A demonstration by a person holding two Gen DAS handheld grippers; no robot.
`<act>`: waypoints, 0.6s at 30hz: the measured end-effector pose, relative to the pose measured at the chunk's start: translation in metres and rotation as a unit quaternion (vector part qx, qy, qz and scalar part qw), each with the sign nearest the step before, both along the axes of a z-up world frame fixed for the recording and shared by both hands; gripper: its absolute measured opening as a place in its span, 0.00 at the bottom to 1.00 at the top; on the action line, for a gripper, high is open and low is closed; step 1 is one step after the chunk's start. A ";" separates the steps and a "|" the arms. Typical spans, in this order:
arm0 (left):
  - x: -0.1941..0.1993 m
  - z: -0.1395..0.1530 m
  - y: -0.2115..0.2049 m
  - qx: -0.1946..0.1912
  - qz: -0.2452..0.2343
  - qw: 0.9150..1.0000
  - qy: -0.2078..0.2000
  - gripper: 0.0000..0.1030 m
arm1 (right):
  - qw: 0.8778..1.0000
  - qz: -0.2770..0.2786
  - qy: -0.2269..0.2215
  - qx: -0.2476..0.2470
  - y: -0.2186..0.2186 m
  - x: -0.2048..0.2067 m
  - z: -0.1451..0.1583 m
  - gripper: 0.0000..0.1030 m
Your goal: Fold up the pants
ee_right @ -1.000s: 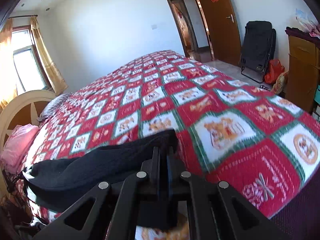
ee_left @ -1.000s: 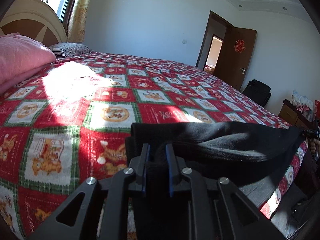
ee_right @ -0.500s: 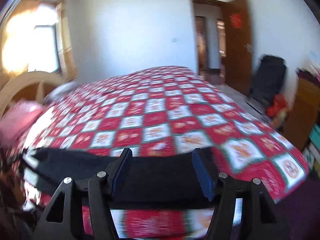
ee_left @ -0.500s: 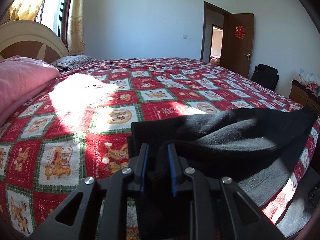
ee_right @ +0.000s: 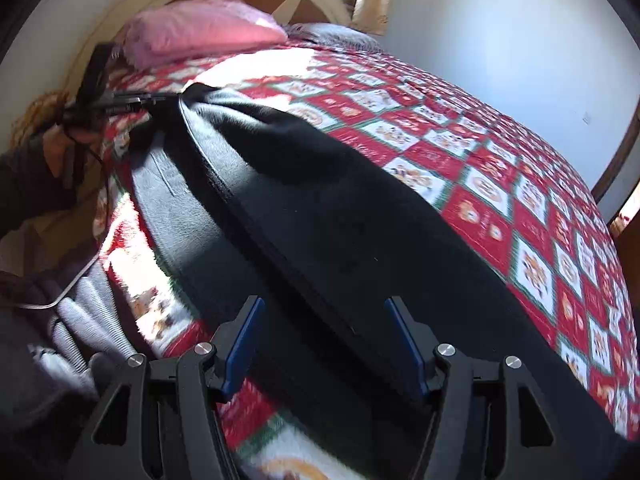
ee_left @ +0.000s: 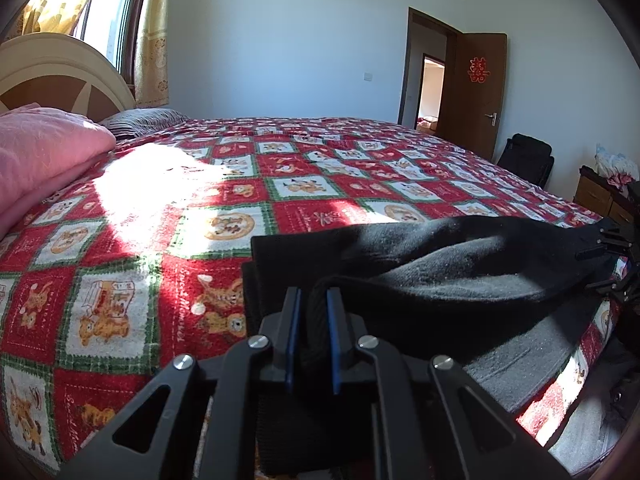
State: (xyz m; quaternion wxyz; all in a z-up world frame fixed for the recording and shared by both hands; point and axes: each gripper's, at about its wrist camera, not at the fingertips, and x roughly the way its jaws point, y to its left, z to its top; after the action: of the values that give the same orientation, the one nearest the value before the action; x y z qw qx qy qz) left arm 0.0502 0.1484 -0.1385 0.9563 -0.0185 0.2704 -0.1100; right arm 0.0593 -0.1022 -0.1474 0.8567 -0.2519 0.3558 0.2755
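The black pants (ee_left: 440,272) lie folded lengthwise along the near edge of the bed, grey inner fabric showing underneath. My left gripper (ee_left: 311,320) is shut on one end of the pants, pinching a thick fold between its blue pads. In the right wrist view the pants (ee_right: 320,208) stretch from my right gripper up to the left gripper (ee_right: 160,98) at the far end. My right gripper (ee_right: 324,340) is open, its jaws wide apart above the pants, holding nothing.
The bed carries a red, white and green patterned blanket (ee_left: 240,184). A pink pillow (ee_left: 40,148) and the cream headboard (ee_left: 60,68) are at the left. A brown door (ee_left: 476,84), a black folding chair (ee_left: 524,156) and a wooden cabinet (ee_left: 600,196) stand on the far side.
My right gripper let go of the pants, opened wide and swung round to look along the pants toward the headboard. My left gripper kept its hold and hardly moved.
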 end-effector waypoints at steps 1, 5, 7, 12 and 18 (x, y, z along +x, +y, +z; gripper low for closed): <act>0.000 0.000 0.000 -0.001 0.000 1.000 0.001 0.12 | 1.000 0.001 -0.007 -0.010 0.003 0.002 -0.003 0.46; -0.002 0.006 0.001 -0.006 -0.007 1.000 -0.003 0.11 | 1.000 -0.001 0.012 -0.003 0.002 0.010 -0.005 0.05; -0.004 0.009 0.003 -0.009 -0.011 1.000 -0.005 0.11 | 1.000 0.005 0.012 0.002 0.000 0.003 0.003 0.03; -0.018 0.018 0.007 -0.022 -0.025 0.999 -0.014 0.11 | 1.000 0.016 0.000 0.027 -0.007 -0.020 0.025 0.03; -0.037 0.012 0.005 -0.008 -0.035 0.999 -0.010 0.11 | 0.999 0.030 0.024 0.015 -0.004 -0.031 0.003 0.03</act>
State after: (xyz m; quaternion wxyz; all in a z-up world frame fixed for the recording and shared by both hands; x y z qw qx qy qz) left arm 0.0128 0.1538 -0.1263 0.9543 -0.0154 0.2605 -0.1455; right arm 0.0286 -0.1067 -0.1444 0.8432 -0.2432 0.3642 0.3118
